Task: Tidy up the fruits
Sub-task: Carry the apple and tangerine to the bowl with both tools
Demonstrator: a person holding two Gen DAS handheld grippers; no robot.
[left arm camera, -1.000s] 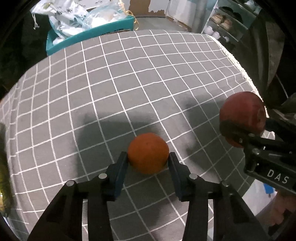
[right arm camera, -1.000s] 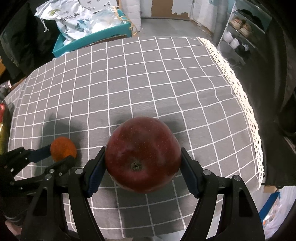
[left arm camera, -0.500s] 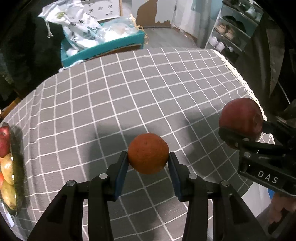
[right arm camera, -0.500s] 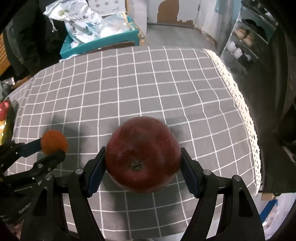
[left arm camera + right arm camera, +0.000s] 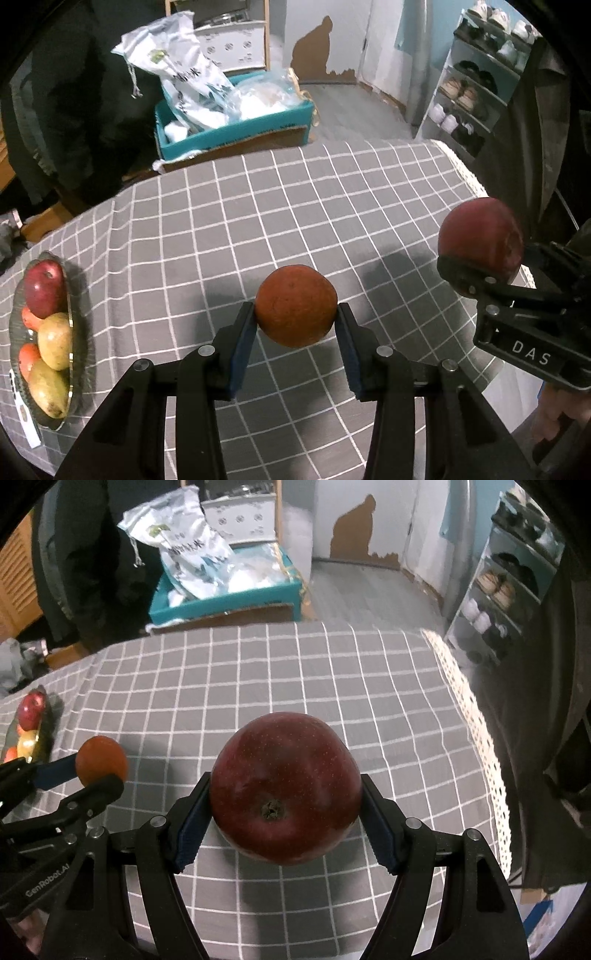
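Observation:
My left gripper (image 5: 296,325) is shut on an orange (image 5: 296,305), held above the grey checked tablecloth (image 5: 280,206). My right gripper (image 5: 286,812) is shut on a dark red apple (image 5: 285,786), stem end facing the camera, also off the cloth. In the left wrist view the apple (image 5: 480,240) and the right gripper sit at the right edge. The right wrist view shows the orange (image 5: 101,762) in the left gripper (image 5: 99,775) at lower left. A glass fruit bowl (image 5: 79,332) with a red apple, mangoes and oranges stands at the table's left edge.
Beyond the table's far edge is a teal box (image 5: 236,125) with white bags. A shoe rack (image 5: 476,85) stands at the right. The cloth's lace hem (image 5: 476,731) marks the right edge. A white tag (image 5: 27,424) lies beside the bowl.
Both grippers have risen off the cloth with their fruit. The views tilt up, so the fruit bowl at the left and more of the room beyond the table have come into view.

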